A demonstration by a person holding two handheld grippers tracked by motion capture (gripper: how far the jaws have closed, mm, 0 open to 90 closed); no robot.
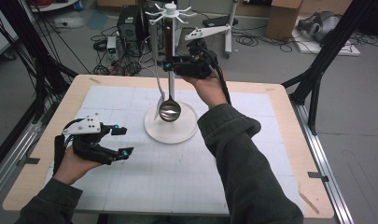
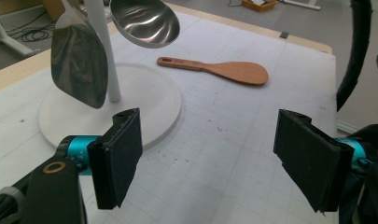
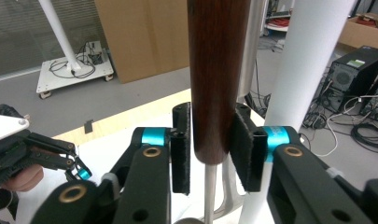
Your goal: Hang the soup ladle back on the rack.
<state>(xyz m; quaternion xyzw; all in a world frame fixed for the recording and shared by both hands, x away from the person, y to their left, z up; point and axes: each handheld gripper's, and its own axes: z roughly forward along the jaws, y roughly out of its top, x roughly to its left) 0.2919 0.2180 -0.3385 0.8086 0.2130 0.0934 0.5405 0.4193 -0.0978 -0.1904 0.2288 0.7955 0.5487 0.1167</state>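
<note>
The right gripper [image 1: 169, 66] is raised at the white utensil stand [image 1: 171, 127] toward the far side of the table [image 1: 289, 140], its jaws set on either side of the dark wooden handle of the ladle [image 1: 169, 108]; the left pad stands a sliver clear of the wood, and no earlier view shows more. The ladle hangs upright, its steel bowl just above the stand's round base, beside a hanging steel spatula [image 2: 79, 60]. The left gripper [image 1: 122, 141] rests low at the near left, jaws wide apart and empty. A wooden rice paddle [image 2: 224, 70] lies flat on the mat right of the stand.
</note>
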